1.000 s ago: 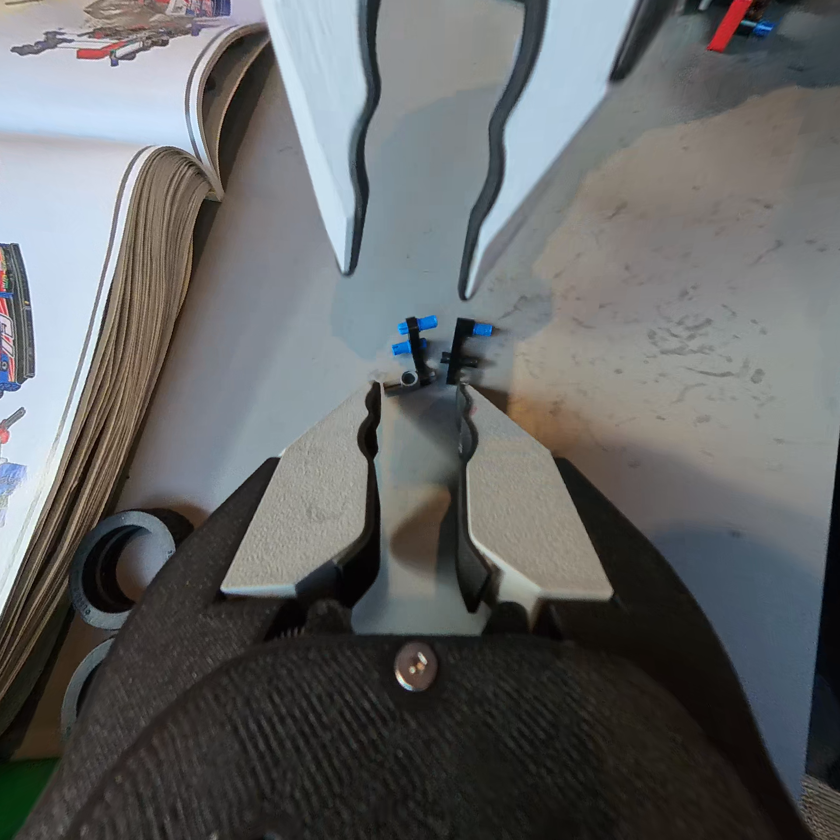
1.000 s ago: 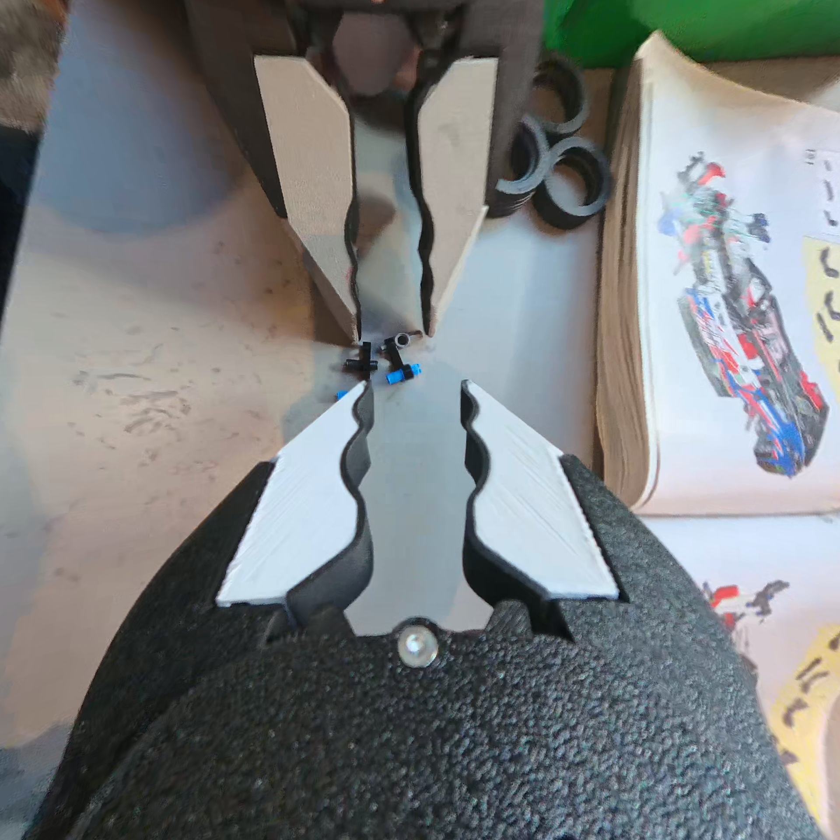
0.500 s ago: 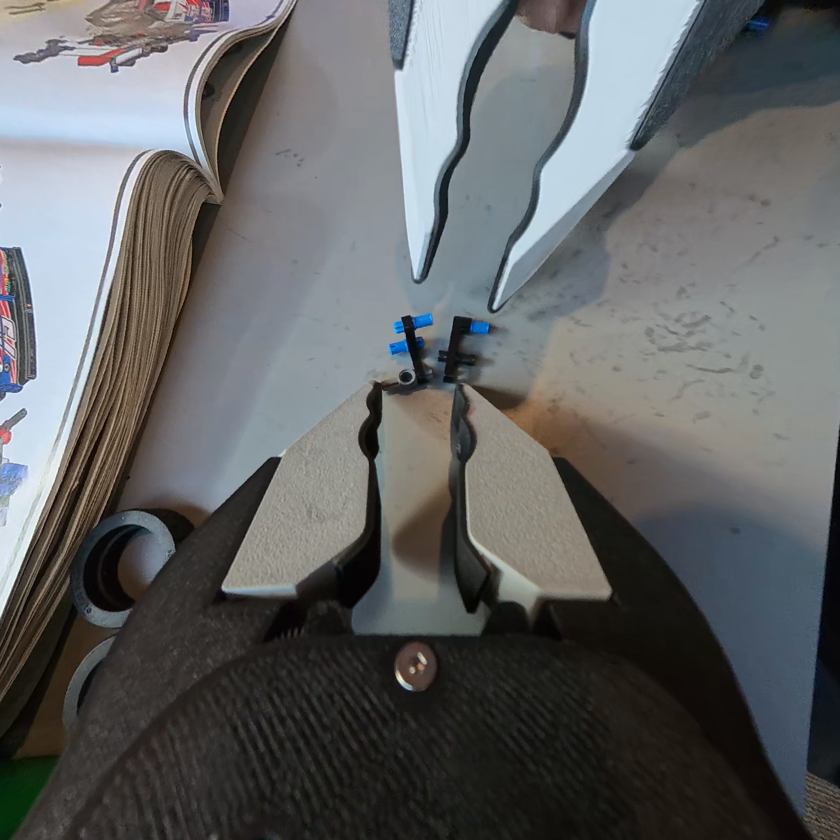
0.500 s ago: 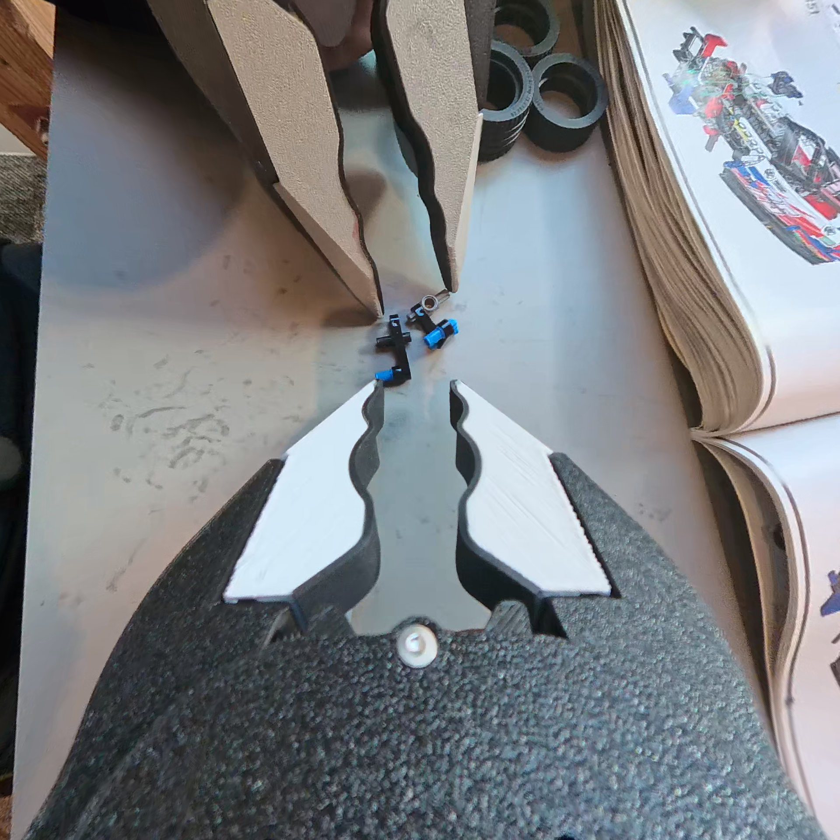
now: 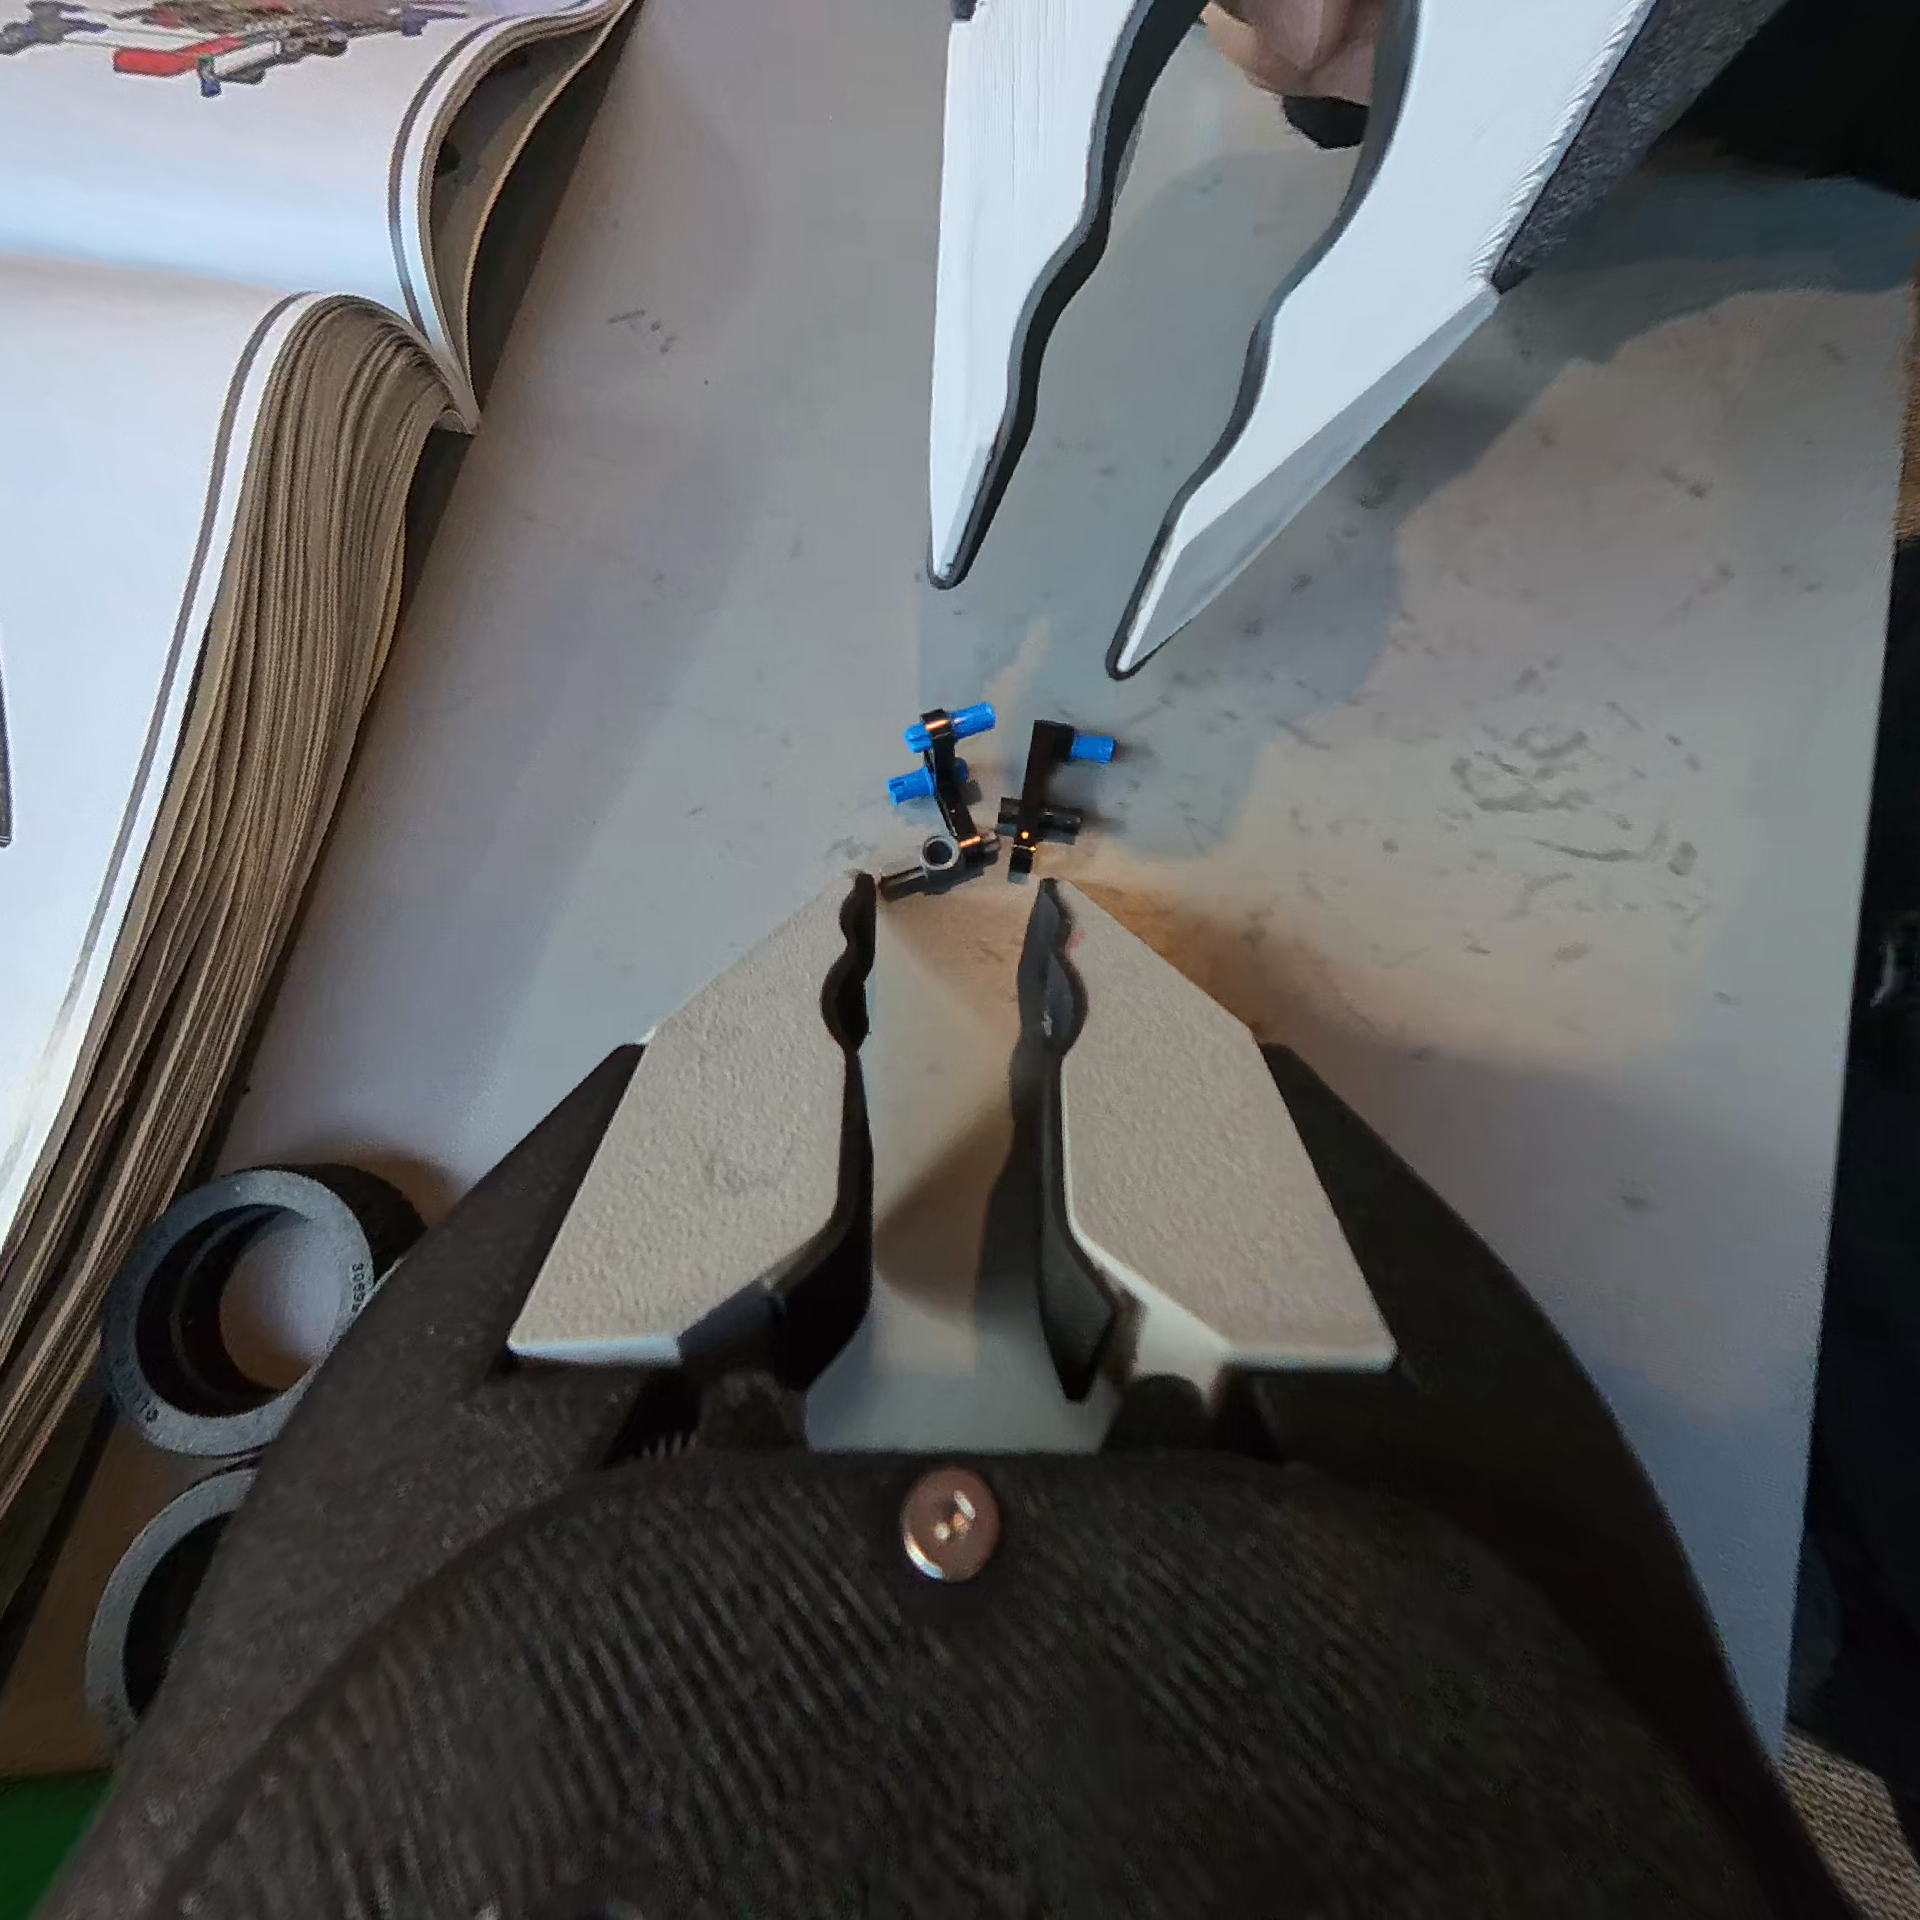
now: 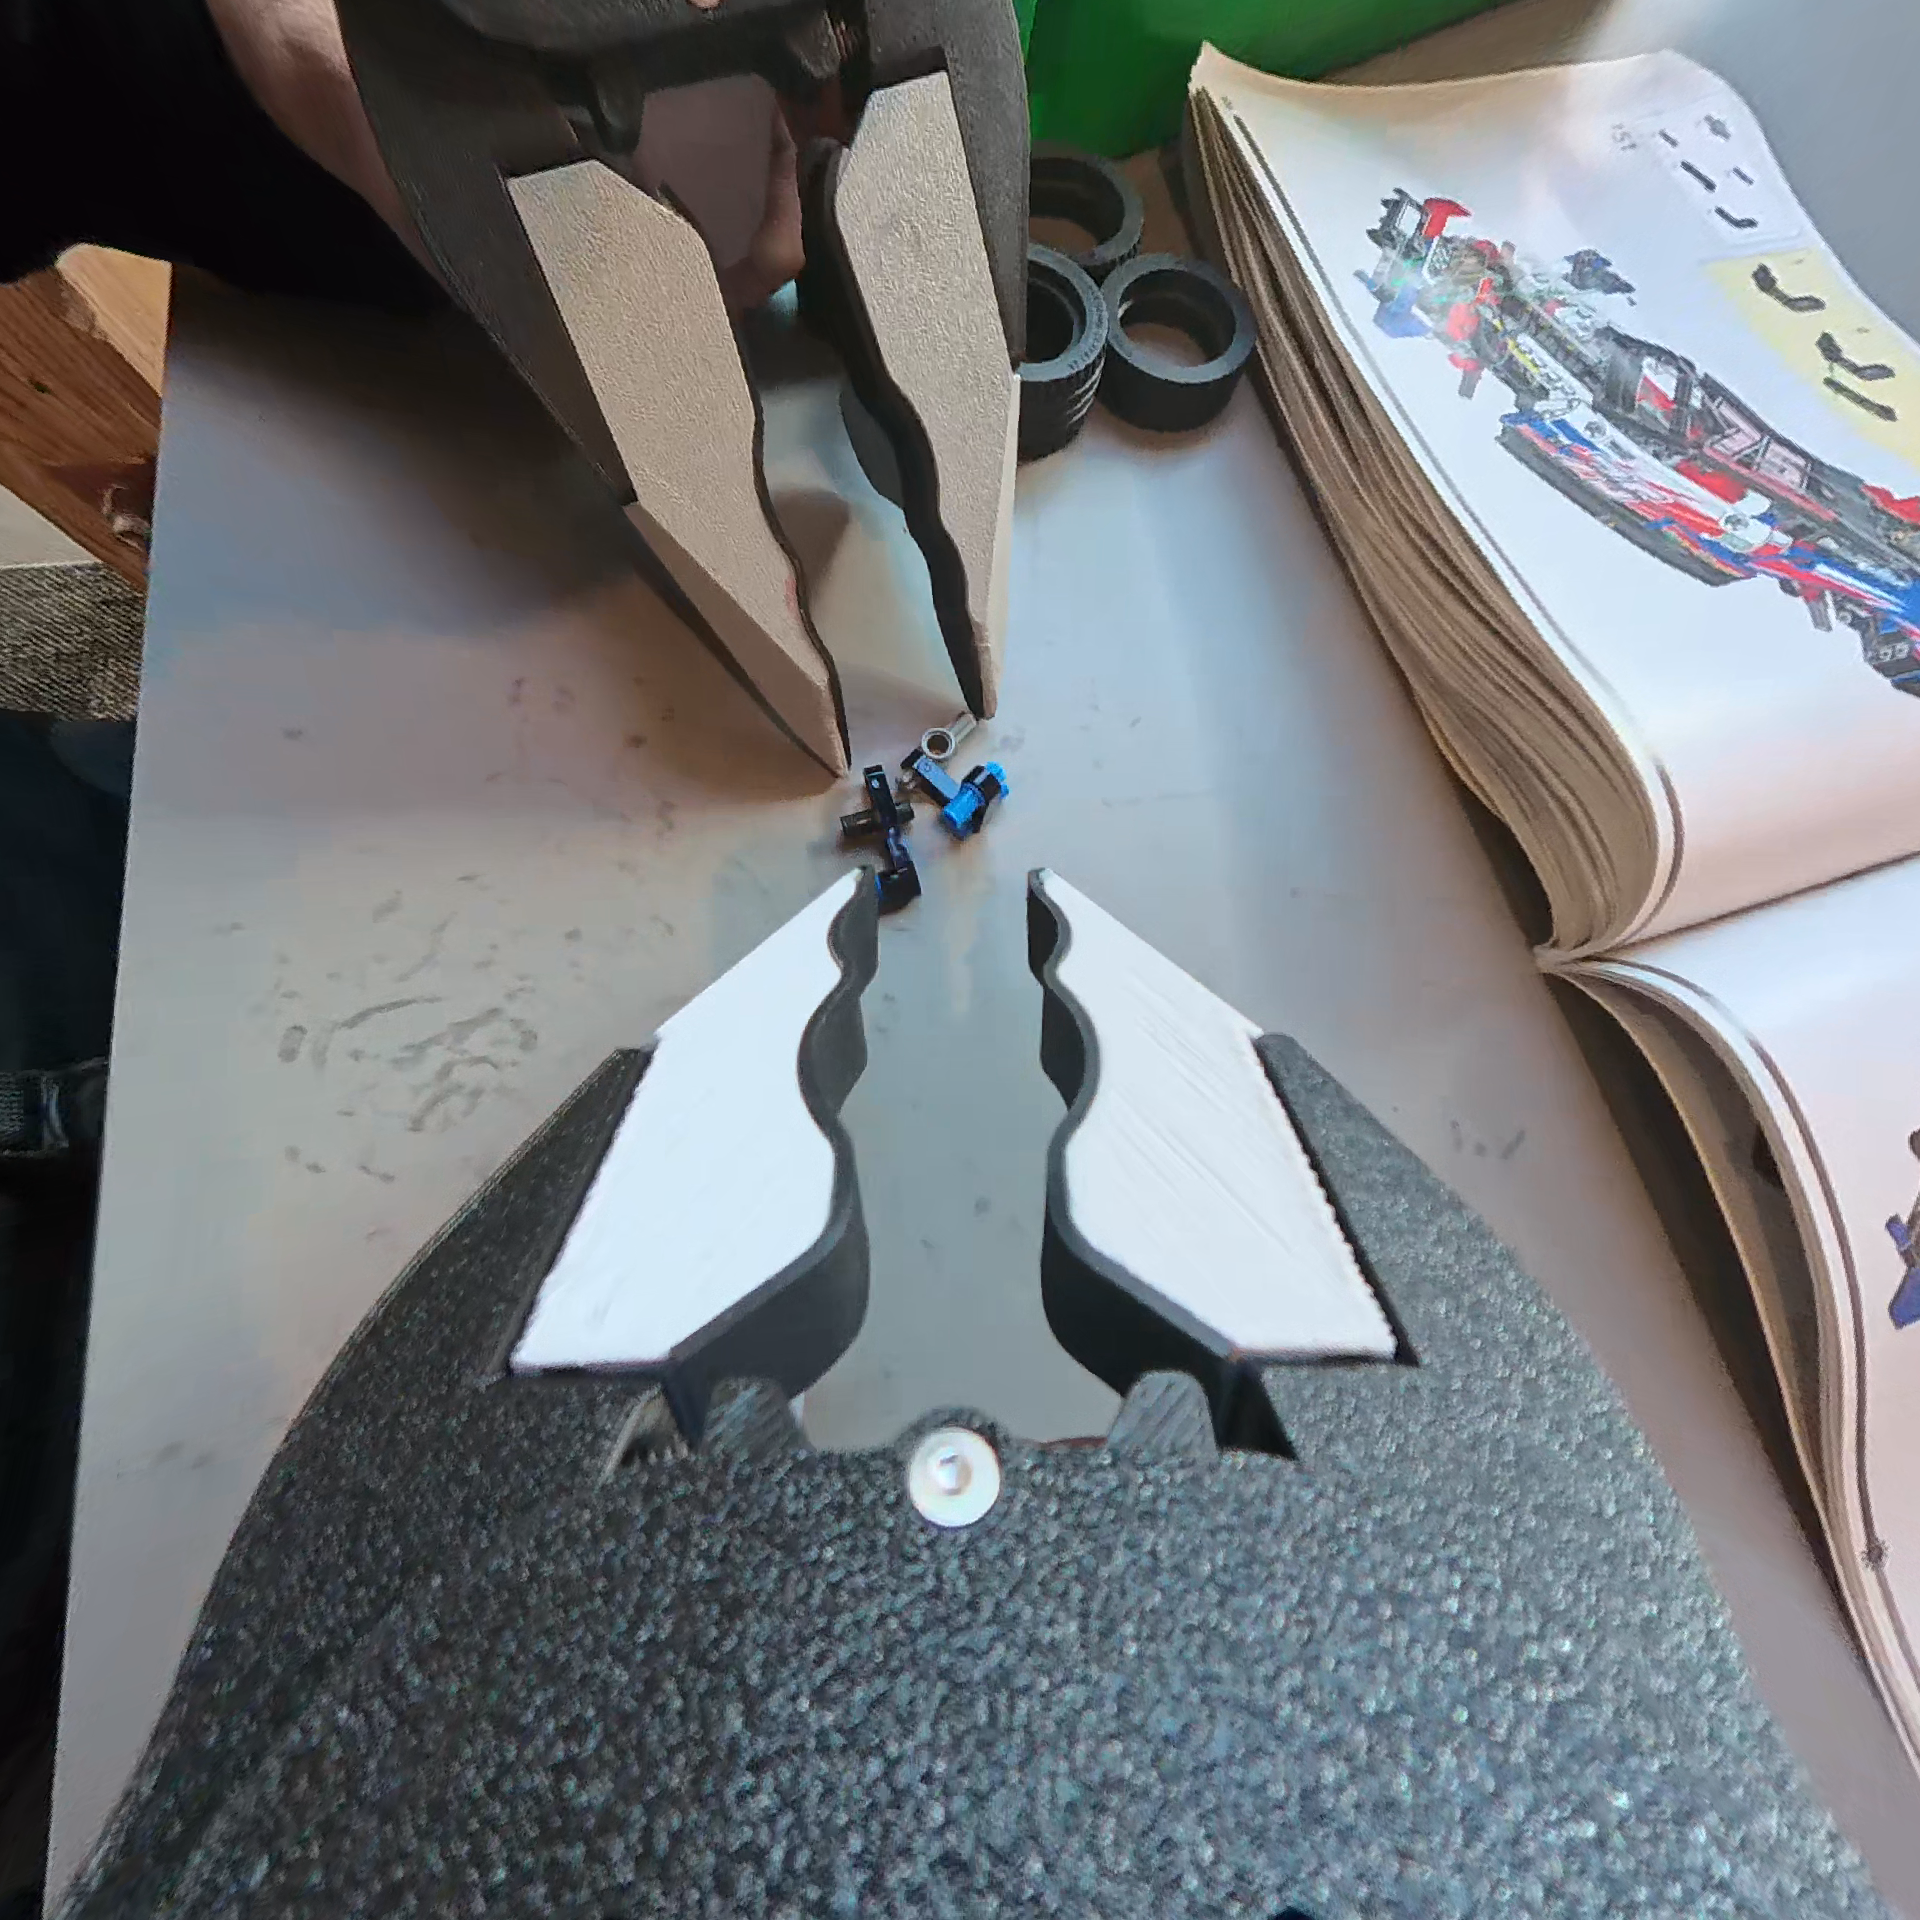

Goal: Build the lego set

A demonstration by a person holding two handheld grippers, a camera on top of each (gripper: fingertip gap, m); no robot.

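Two small black lego pieces with blue pins lie side by side on the grey table. The left piece [image 5: 940, 774] carries two blue pins and a grey connector [image 5: 938, 854]. The right piece [image 5: 1039, 795] carries one blue pin and a black cross pin. My left gripper [image 5: 951, 883] is open and empty, its tips just short of the pieces. My right gripper [image 6: 945, 878] is open and empty, facing the left one from the far side of the pieces. The left piece [image 6: 961, 795] and right piece [image 6: 883, 821] show in the right wrist view between the two grippers.
An open instruction book [image 5: 156, 520] lies left of the pieces; it also shows in the right wrist view [image 6: 1558, 468]. Black tyres [image 5: 234, 1309] sit by my left gripper and appear again in the right wrist view [image 6: 1174, 332]. A green box [image 6: 1101, 62] stands beyond. The table edge [image 5: 1849, 935] runs on the right. The gap from one gripper's tips to the other's is roughly 5 centimeters.
My right gripper has shifted right in the left wrist view and turned, its tips drawn slightly back from the pieces. My left gripper and the pieces have stayed put.
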